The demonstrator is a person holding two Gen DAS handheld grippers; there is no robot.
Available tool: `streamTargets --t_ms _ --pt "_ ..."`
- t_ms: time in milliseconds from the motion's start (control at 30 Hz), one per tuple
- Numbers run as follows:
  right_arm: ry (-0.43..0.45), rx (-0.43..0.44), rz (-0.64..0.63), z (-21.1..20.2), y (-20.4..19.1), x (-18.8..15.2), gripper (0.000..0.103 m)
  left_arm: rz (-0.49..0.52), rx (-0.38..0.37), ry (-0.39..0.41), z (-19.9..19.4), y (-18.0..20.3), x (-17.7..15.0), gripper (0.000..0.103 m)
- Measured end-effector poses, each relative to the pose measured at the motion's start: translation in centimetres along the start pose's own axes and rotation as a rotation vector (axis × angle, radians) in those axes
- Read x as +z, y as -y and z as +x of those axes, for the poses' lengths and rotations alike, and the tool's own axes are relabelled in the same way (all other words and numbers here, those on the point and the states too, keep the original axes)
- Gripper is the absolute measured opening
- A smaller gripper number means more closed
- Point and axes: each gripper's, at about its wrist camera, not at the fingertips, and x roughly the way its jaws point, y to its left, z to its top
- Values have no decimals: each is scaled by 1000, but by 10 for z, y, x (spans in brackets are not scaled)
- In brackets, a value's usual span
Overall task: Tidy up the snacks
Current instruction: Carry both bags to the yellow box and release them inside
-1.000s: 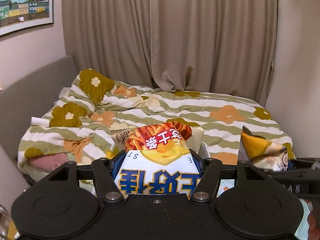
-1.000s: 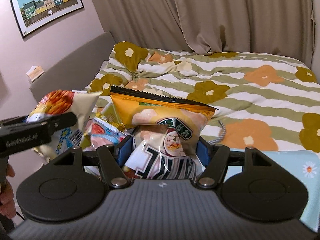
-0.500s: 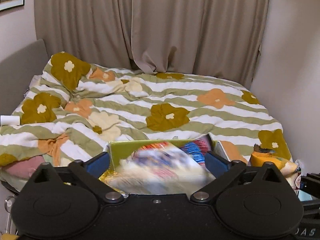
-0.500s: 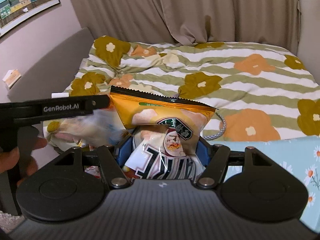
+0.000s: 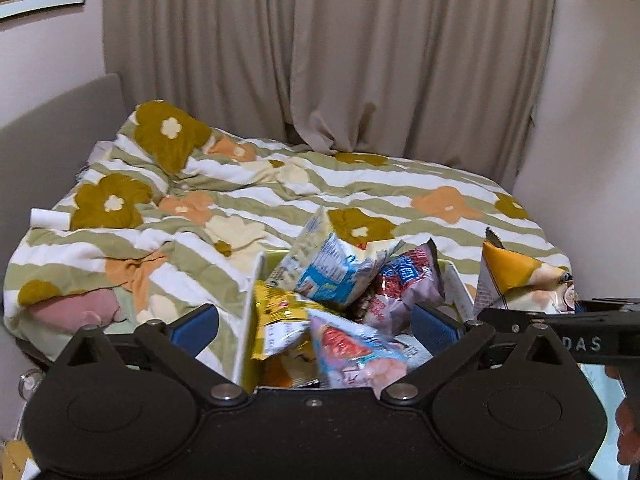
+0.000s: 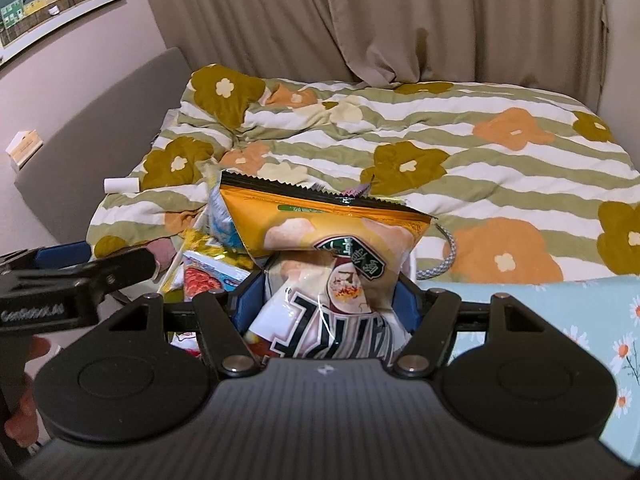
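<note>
Over a white-sided box with a yellow-green lining (image 5: 256, 280), set at the foot of a bed with a green-striped flowered duvet (image 5: 280, 184), our left gripper (image 5: 316, 326) hangs with its blue-padded fingers (image 5: 196, 326) spread wide and nothing between them. We see loose packets piled inside the box: a yellow foil packet (image 5: 276, 312) at the left, a blue-and-white snack bag (image 5: 332, 268) lying on top, a red-and-pink packet (image 5: 348, 344) nearest us, and a purple-and-red bag (image 5: 400, 284) at the right. Further right, our right gripper (image 6: 326, 306) is clamped on an orange-and-white crisp bag with black lettering (image 6: 328, 252), held upright beside the box, above a pale blue daisy-print cloth (image 6: 580, 320).
</note>
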Motion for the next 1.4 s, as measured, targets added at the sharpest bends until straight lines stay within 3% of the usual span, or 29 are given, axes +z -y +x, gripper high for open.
streamTargets --t_ms 167,267,667,1100,1400 --pt "-27 20 -42 17 -14 8 86 -20 28 4 -6 -7 -5 103" --pt "-37 32 -20 29 -16 6 103 -19 43 2 -5 -12 -9 103" --pt "16 -26 17 18 -10 -20 103 2 12 -30 1 -13 -33 103" --pt "154 -57 -18 -93 1 -38 103 63 36 84 -86 41 -45 103" --pt "113 -178 23 -165 35 -93 103 137 9 116 -134 95 -80 103"
